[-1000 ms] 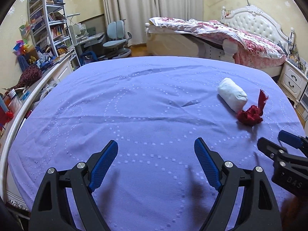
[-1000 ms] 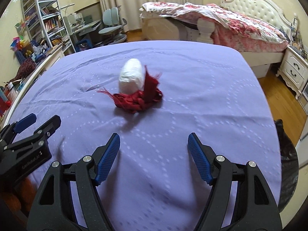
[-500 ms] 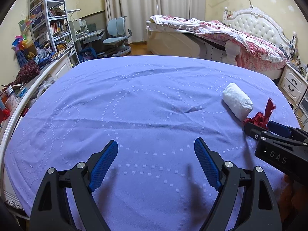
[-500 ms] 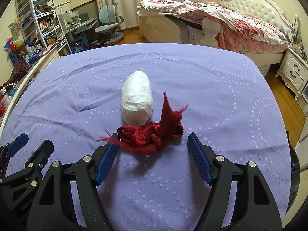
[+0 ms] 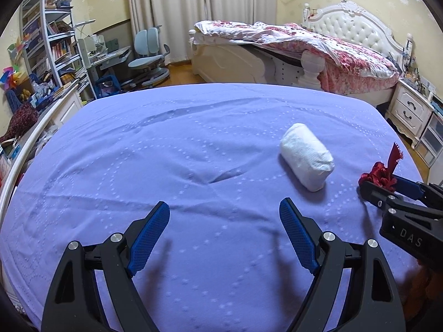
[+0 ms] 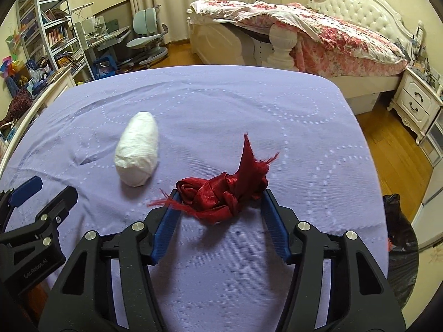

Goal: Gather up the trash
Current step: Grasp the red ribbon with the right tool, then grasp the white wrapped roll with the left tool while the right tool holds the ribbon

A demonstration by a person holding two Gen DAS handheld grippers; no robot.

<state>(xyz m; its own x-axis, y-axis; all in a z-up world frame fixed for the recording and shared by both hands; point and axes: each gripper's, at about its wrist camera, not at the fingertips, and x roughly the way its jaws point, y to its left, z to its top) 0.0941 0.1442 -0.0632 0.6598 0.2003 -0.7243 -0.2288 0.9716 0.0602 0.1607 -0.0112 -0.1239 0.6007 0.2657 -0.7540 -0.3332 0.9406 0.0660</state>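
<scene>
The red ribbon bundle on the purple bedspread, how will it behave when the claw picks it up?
The red ribbon bundle is knotted satin with frayed ends, so probably light and floppy; loose tails may dangle. Its sheen suggests it could slip between the pads. The right claw, whose jaws have just been closing, brackets the bundle; it should squash rather than roll.

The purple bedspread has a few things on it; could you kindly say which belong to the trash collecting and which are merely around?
Job:
- red ribbon bundle, between the right tool pads
- white paper wad
- black trash bag

Around:
- desk chair
- bookshelf
- nightstand
</scene>
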